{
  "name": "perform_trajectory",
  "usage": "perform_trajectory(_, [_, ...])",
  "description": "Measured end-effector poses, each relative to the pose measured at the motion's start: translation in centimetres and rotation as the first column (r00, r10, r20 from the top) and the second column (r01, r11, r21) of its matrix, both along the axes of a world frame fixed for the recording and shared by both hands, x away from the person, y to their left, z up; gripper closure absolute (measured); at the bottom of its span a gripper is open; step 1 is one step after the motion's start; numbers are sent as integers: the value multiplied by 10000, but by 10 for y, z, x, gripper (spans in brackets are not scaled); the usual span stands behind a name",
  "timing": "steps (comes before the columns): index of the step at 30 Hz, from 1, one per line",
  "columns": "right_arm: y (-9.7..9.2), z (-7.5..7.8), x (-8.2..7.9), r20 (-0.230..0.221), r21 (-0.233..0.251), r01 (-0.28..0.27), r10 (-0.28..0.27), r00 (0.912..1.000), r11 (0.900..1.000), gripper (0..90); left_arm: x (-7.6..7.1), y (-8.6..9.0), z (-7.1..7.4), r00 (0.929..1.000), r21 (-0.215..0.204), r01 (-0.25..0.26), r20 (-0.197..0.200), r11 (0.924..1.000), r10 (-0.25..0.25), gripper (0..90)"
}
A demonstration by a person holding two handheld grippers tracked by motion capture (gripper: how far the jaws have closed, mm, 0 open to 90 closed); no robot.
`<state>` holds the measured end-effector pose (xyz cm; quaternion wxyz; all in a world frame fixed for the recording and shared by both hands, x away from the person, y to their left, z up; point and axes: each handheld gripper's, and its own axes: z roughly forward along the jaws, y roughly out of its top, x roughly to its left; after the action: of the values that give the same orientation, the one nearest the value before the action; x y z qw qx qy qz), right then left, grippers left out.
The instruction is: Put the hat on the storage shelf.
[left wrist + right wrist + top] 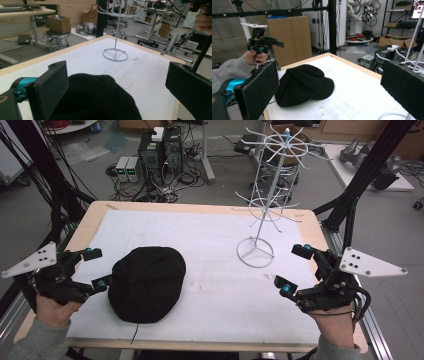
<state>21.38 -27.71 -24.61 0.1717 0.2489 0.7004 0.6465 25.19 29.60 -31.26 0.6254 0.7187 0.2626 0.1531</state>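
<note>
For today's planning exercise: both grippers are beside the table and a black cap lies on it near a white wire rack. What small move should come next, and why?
Probably ease the left gripper forward onto the near edge of the black cap. Its jaws stand open and empty, level with the cap's edge, closer than the right gripper, which is also open. The white wire rack stands upright with bare hooks, likely the cap's destination.

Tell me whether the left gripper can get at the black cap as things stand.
Probably yes. The left gripper is open beside the black cap, which lies alone on the white mat; nothing stands between them, and the wire rack is off toward the right.
</note>
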Motion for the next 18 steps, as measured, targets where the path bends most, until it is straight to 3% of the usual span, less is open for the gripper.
perform_trajectory(13, [2, -1, 1, -50, -53, -62, 62, 10000, 10000, 8, 15, -14, -29, 9966, 796, -575, -537, 9952, 619, 48])
perform_trajectory(18, [4, -1, 2, -67, -92, -117, 116, 9999, 9999, 8, 20, -24, -41, 9946, 1415, -493, -832, 9887, 615, 48])
